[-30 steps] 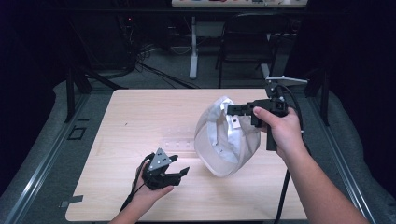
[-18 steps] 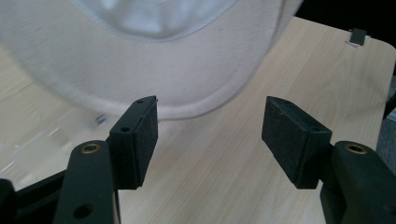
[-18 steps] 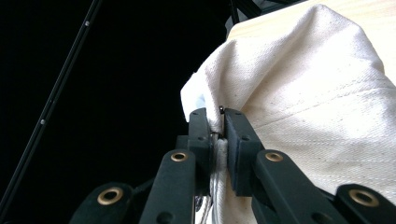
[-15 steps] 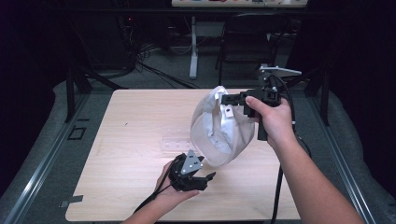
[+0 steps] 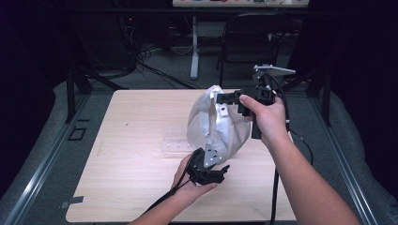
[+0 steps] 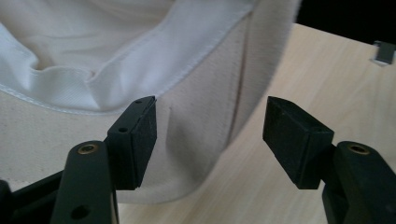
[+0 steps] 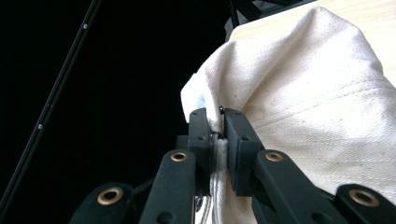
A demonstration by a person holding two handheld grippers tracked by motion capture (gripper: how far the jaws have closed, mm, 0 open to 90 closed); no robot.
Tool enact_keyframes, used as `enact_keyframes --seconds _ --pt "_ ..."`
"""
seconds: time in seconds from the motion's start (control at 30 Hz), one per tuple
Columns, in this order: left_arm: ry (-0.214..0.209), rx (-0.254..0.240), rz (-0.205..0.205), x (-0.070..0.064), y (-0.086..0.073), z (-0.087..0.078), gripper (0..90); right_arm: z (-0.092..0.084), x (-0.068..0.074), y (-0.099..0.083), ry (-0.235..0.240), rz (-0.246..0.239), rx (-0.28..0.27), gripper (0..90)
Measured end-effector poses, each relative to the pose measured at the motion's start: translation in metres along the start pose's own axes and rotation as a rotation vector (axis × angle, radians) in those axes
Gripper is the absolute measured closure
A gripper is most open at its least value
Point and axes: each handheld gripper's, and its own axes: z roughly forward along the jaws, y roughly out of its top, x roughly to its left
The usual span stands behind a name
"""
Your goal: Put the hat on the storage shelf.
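Observation:
A white canvas bag [image 5: 211, 126] hangs over the wooden table [image 5: 131, 122], its lower end close to the tabletop. My right gripper [image 5: 224, 98] is shut on the bag's upper edge; in the right gripper view the pads [image 7: 217, 116] pinch a fold of the cloth [image 7: 303, 93]. My left gripper [image 5: 219, 169] is low, at the bag's bottom end near the table's front, and stands open. In the left gripper view its jaws [image 6: 210, 112] are spread wide, with the bag's hemmed rim [image 6: 93, 70] just ahead of them and no pad touching it.
A clear plastic piece [image 5: 180, 143] lies flat on the table left of the bag. A small grey object [image 6: 384, 51] sits on the wood farther off. Cables trail off the front edge. A dark chair [image 5: 253, 42] and stands are behind the table.
My left gripper has slid right along the table's front to the bag's lower end. The right gripper and the bag have shifted slightly left and up.

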Motion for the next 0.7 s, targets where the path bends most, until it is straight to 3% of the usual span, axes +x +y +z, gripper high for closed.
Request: enact_keyframes --seconds 0.23,0.37,0.7 --pt "0.056 0.035 0.0 0.013 -0.001 -0.008 55.8 -0.001 0.0 0.001 0.0 0.003 -0.008 81.9" --pt "0.07 0.018 0.003 0.02 -0.002 -0.015 66.7 -0.005 0.0 0.002 -0.005 0.008 -0.021 81.9" --pt "0.061 -0.004 0.015 0.036 -0.001 -0.025 79.6 -0.008 0.004 0.004 -0.009 0.0 -0.027 81.8"
